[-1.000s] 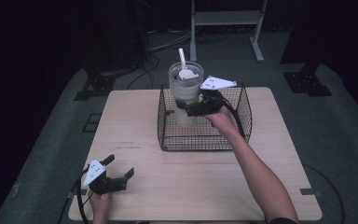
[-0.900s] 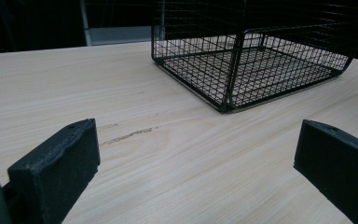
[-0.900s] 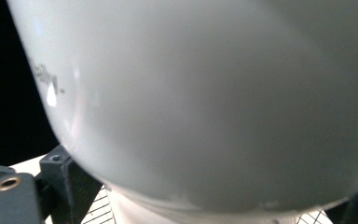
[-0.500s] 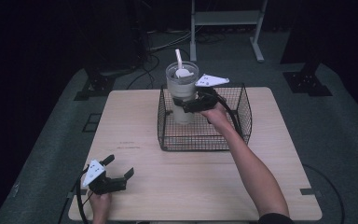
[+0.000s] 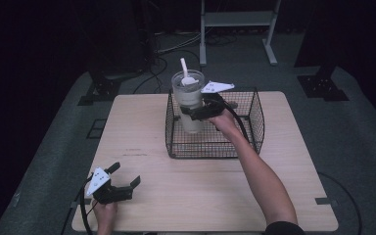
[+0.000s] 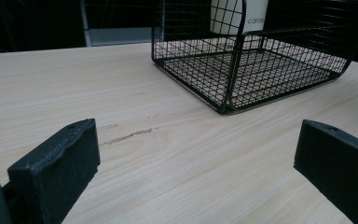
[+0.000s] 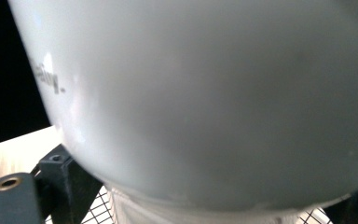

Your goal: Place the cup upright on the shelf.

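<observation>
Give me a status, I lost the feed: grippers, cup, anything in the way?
Right hand-held gripper shut on cup, inside wire basket. Left hand-held gripper open, low over table. Nothing blocking.

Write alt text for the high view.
The right tool grips a tall white cup with a straw, holding it inside a black wire basket on a wooden table. The left tool rests open near the table's near-left corner.

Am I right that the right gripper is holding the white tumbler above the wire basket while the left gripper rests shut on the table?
Not quite: the left gripper is open, its jaws wide apart in the left gripper view. The right gripper does hold the tumbler over the basket.
</observation>
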Demonstrator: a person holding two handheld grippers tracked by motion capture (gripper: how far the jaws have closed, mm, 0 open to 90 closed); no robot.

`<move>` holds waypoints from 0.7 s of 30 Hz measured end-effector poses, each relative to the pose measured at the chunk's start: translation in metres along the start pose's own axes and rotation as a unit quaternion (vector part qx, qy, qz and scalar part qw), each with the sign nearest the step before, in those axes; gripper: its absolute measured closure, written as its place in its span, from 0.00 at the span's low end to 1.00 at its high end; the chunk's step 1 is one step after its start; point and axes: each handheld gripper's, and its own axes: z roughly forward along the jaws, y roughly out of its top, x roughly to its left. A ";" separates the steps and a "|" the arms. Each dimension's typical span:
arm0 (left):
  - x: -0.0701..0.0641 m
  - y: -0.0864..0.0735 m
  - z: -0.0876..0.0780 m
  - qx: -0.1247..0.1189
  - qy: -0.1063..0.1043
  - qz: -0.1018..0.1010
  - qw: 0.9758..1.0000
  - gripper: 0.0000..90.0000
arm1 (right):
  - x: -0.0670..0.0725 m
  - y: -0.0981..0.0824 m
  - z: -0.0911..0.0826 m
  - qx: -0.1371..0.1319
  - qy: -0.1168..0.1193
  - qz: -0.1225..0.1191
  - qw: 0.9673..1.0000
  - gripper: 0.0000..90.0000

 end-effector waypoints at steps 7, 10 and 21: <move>0.000 0.000 0.000 -0.001 -0.001 -0.002 1.000 0.00 | -0.006 0.006 0.005 0.010 -0.001 -0.002 1.000 0.10; 0.000 0.000 0.000 0.000 -0.001 -0.003 1.000 0.00 | -0.008 0.009 0.006 0.010 0.007 -0.008 1.000 0.10; 0.000 0.000 0.000 -0.003 -0.003 -0.004 1.000 0.00 | -0.013 -0.006 0.019 0.029 0.019 0.001 0.999 0.10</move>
